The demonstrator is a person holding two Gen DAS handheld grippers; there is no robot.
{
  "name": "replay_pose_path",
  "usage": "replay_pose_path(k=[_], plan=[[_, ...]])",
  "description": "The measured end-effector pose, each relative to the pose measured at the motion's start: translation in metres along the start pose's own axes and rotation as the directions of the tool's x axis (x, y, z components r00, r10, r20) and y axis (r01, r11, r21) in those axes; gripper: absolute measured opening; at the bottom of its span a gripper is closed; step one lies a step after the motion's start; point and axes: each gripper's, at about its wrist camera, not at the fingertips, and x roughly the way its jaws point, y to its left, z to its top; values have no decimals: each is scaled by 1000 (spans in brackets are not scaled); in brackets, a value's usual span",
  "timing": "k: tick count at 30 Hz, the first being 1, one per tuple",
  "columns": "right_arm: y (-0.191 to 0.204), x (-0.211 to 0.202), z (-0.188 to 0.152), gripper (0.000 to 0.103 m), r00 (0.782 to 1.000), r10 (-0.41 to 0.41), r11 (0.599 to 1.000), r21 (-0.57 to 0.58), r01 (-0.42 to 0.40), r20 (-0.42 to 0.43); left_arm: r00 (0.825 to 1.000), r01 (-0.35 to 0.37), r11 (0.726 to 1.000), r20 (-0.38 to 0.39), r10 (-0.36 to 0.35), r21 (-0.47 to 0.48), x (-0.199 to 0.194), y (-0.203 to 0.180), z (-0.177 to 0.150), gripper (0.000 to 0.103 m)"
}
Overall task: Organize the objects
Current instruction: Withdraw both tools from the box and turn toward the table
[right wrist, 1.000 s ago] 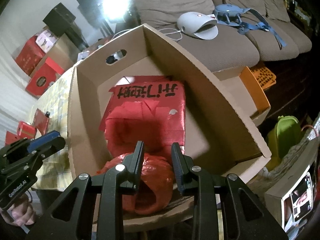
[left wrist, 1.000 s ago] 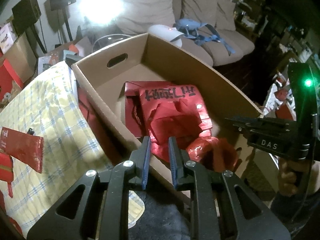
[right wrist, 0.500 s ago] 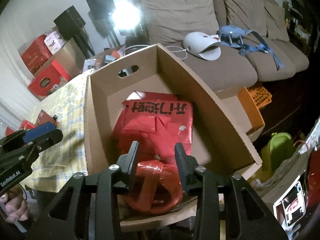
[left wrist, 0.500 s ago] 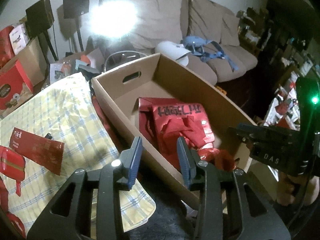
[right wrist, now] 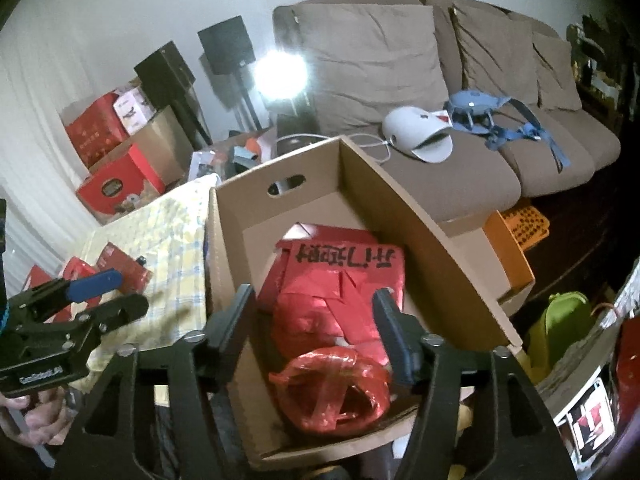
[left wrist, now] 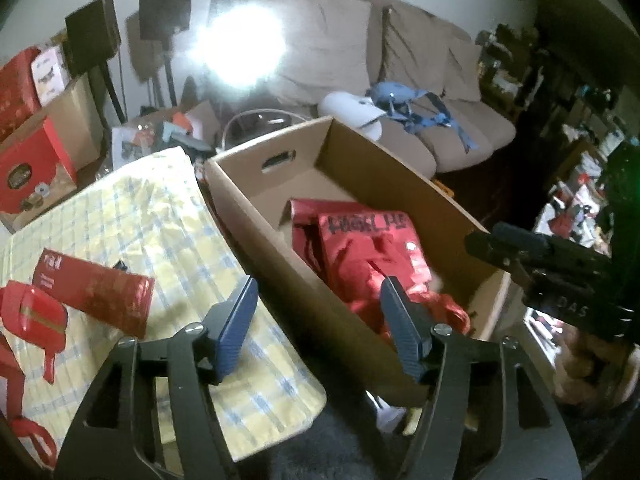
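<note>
As both grippers, left and right, lift away with jaws opening and empty, the red bundle lies released at the box's 6 o'clock end.

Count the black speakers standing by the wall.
2. The right speaker stands beside the bright lamp; the left speaker stands behind the red cartons. Others may be hidden.

A home living room is shown. A cushioned beige sofa is seen beyond the tongs. Speakers on stands are set to its left.
</note>
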Motion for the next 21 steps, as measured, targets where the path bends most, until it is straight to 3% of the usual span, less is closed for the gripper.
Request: replay_pose_path(k=[3, 5, 12, 16, 21], plan=[[5, -4, 1, 76, 1000, -15, 1000, -9, 15, 16, 1000, 1, 1000, 25, -1, 20, -13, -3, -1, 74], [8, -6, 1, 84, 999, -23, 1000, -16, 24, 27, 998, -19, 999, 54, 17, 42, -22, -5, -1, 75], [21, -4, 2, 91, 998, -26, 999, -36, 28, 61, 986, -92, 995, 141, 85, 45, -43, 2, 1, 99], [29, -4, 0, 100, 997, -22, 998, -65, 27, 74, 979, -112, 993, 176, 105, 30, -49, 7, 0, 99], [39, -10, -1, 102, 992, -14, 996, -89, 25, 122, 973, -120, 992, 201, 111, 33, -55, 10, -1, 103]])
